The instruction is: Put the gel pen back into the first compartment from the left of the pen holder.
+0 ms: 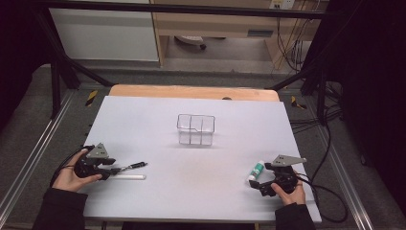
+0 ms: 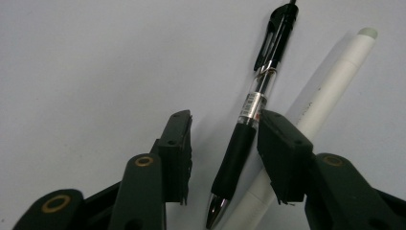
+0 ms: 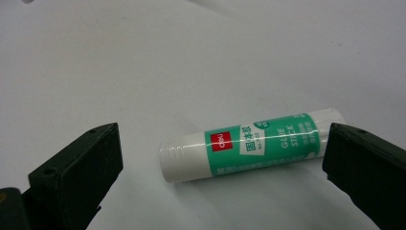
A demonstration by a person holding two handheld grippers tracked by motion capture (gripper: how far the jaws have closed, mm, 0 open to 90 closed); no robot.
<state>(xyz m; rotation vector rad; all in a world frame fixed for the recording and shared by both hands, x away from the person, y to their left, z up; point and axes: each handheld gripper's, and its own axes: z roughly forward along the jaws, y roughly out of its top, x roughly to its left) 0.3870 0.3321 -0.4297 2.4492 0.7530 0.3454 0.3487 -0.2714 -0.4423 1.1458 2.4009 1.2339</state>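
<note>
Two tongs poised over desk stationery, each set to pick up one item.

High view: left gripper (image 1: 116, 170) and right gripper (image 1: 254, 184) flank a clear organizer (image 1: 196, 129). Left gripper view: open jaws straddle the black gel pen (image 2: 249, 120), white pen (image 2: 325, 91) alongside. Right gripper view: wide-open jaws bracket the glue stick (image 3: 249, 146), untouched.

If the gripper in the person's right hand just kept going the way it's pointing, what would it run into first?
Most likely the glue stick. It lies crosswise between the open jaws of the right gripper, just ahead of them on the white table. One jaw may already be at its end; depth is hard to judge.
</note>
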